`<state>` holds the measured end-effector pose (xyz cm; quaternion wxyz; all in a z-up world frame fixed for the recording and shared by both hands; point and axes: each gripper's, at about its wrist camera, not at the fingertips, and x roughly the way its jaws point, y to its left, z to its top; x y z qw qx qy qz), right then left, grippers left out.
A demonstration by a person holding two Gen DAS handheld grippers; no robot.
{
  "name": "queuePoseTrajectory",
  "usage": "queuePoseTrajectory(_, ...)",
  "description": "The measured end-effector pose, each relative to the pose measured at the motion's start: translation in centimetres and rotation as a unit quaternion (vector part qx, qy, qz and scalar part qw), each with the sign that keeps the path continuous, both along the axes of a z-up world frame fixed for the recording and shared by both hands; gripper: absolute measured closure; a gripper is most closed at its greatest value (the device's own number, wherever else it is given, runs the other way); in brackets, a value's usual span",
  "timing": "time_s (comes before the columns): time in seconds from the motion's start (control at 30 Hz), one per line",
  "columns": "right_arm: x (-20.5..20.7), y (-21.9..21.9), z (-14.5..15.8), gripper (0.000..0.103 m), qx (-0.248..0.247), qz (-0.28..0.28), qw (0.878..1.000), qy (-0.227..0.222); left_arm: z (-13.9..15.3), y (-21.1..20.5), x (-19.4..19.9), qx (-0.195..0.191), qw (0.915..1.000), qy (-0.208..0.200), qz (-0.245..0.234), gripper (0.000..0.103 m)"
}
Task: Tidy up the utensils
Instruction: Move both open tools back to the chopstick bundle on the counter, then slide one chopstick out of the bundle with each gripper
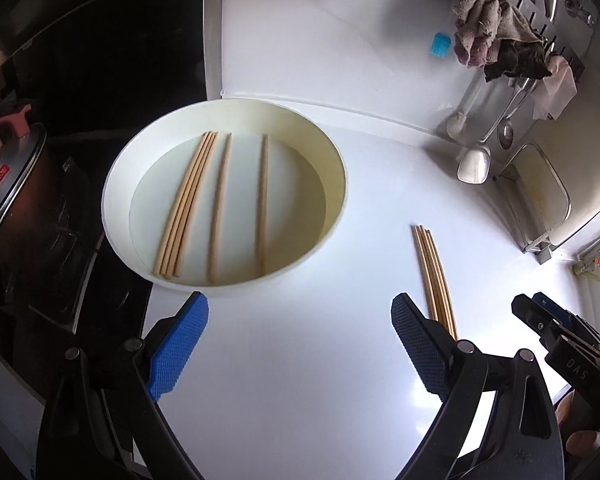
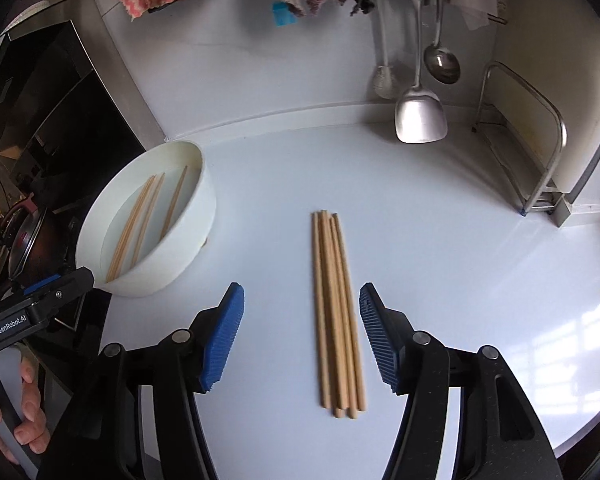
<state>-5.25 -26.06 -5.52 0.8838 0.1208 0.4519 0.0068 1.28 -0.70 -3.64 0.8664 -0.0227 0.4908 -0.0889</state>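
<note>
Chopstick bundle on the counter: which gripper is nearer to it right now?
Right. The right gripper is open, and the chopstick bundle lies between its fingers, untouched. The left gripper is open beside the bundle, nearer the white bowl.

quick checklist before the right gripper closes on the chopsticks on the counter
1. Right gripper open: ok, nothing pressed between the pads.
2. Loose chopsticks lined up between the fingers: ok, the bundle lies lengthwise in the gap.
3. Bundle tidy: not ok, the near ends are uneven.
4. Left gripper clear of the bundle: ok, open and empty, though its right finger hides the bundle's near end in its own view.
5. Bowl ready: ok, upright on the counter with chopsticks lying flat inside.
</note>
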Motion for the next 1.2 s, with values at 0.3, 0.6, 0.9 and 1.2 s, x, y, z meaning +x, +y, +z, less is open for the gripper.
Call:
queuePoseTrajectory(0.3, -1.5, -6.2, -3.1, 0.044, -0.002, -0.015, 1.0, 0.017, -0.8, -5.0, -3.5, 0.036, 0.9993, 0.004, -0.014, 0.009)
queuePoseTrajectory(0.6, -0.5, -6.1, -7.8, 0.043, -0.012, -0.027, 0.999, 0.026, -5.3, -9.0, -2.0, 0.021, 0.9985, -0.009, -0.05, 0.007)
queuePoseTrajectory(0.9, 1.0, -5.5, -11.1, 0.043, -0.015, -0.02, 1.0, 0.019, -10.4, -10.8, -0.3, 0.026, 0.9981, 0.007, -0.055, 0.007)
queuePoseTrajectory(1.2, 2.4, -4.4, -12.3, 0.043, -0.023, 0.003, 1.0, 0.022, -11.3, -10.7, 0.3, 0.026, 0.9989, 0.008, -0.038, 0.007)
